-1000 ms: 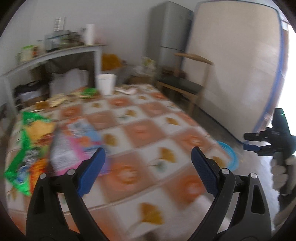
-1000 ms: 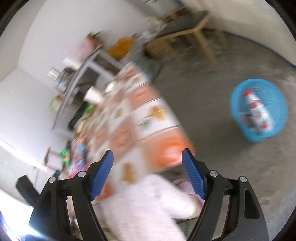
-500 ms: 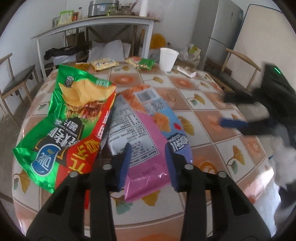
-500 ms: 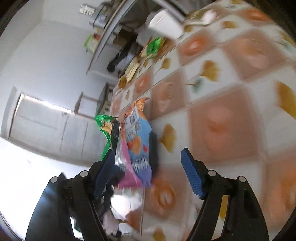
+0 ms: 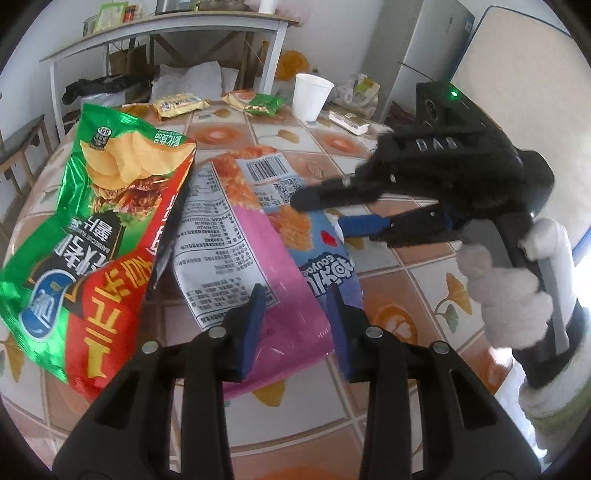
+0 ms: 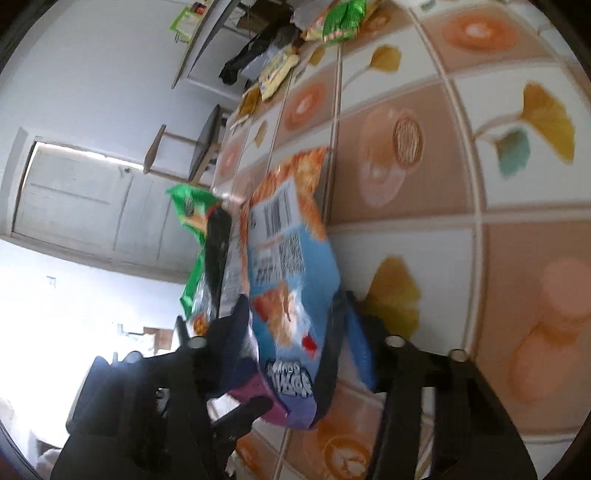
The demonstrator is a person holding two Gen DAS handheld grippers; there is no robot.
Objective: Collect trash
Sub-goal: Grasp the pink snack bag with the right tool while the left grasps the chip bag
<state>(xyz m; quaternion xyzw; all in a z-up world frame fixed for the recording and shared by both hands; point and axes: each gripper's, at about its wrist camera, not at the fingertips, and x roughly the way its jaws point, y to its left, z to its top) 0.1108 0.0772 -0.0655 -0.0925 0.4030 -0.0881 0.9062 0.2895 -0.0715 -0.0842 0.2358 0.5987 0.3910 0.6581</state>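
Observation:
A pink and blue snack bag (image 5: 266, 229) lies on the tiled table (image 5: 424, 291), overlapped on its left by a green and red crisp bag (image 5: 92, 229). My left gripper (image 5: 295, 317) straddles the pink bag's near end with its jaws partly open. My right gripper (image 5: 321, 210) comes in from the right, its fingers above and below the bag's blue edge. In the right wrist view the same bag (image 6: 288, 280) sits between my right gripper's (image 6: 295, 325) open fingers, and the green bag (image 6: 192, 229) lies behind it.
At the table's far end stand a white paper cup (image 5: 312, 96), yellow and green snack packets (image 5: 255, 103) and a small wrapped bar (image 5: 347, 120). A side table (image 5: 166, 29), a fridge (image 5: 417, 55) and chairs stand beyond.
Both grippers have swung from the room and basket back to the table. My left gripper has narrowed around the pink bag's end; my right gripper has closed in on its blue edge.

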